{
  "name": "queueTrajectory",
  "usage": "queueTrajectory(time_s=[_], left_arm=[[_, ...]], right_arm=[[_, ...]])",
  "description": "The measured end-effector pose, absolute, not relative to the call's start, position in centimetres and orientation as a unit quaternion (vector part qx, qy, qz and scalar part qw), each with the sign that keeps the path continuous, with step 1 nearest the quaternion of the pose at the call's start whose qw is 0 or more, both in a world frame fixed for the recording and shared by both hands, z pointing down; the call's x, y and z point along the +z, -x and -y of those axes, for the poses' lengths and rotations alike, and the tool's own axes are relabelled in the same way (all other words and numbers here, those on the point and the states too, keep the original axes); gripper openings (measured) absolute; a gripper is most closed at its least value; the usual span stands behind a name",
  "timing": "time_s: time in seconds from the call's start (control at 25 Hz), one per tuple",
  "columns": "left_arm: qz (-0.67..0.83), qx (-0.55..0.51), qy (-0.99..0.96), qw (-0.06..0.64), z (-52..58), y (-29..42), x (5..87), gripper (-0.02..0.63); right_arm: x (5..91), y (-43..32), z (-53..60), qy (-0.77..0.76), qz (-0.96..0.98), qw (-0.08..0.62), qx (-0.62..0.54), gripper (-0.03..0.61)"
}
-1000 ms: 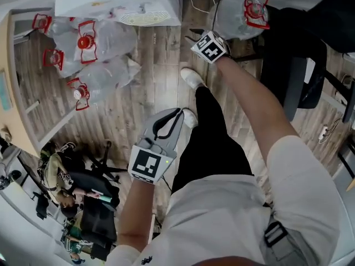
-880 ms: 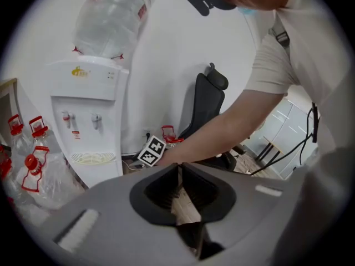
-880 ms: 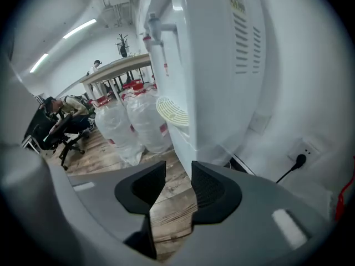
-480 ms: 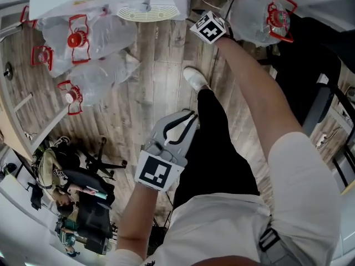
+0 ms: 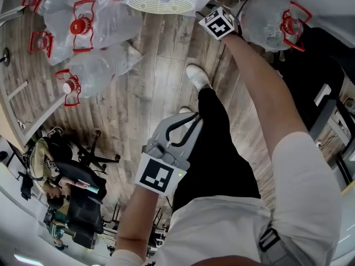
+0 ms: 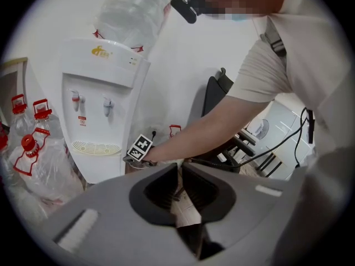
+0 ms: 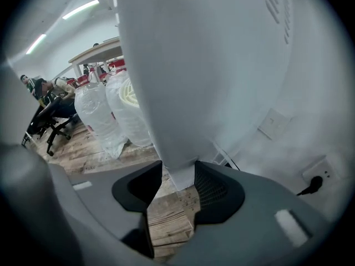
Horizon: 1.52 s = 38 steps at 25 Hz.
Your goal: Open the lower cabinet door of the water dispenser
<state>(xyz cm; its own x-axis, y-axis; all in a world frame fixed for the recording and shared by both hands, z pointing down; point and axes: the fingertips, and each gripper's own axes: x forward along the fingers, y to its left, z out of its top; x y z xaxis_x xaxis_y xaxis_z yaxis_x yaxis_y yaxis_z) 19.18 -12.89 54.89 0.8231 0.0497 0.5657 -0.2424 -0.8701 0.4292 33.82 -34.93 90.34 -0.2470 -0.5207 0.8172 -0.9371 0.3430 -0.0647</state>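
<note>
right claw [image 7: 178,169]: released, jaws just been opening, astride a lower corner edge of the tall white plastic water dispenser [image 7: 211,65] | left claw [image 6: 178,168]: clenched, empty, dispenser far ahead | white lower cabinet door [image 6: 100,169]: apparently shut; grasp and pull remain

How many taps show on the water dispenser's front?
2: left tap and right tap, side by side above the drip tray on the water dispenser.

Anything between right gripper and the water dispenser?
No gap. Right gripper view: jaws of the right gripper, just opening wider, straddle a lower corner of the water dispenser; wooden floor beneath.
</note>
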Motion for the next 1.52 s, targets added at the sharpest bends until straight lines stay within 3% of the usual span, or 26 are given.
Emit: queueTrajectory(time_s=[0.68,1.52], left_arm=[[0.110,0.262,-0.926,0.250,13.1,-15.0,53.5,0.057],[0.199,0.223,-0.915,0.271,11.6,-5.7,51.7,0.057]], right_arm=[[89.5,-29.8,32.0,-0.509,0.714,0.357,0.321,0.163],[89.7,-18.1,27.5,-0.500,0.696,0.348,0.380,0.163]])
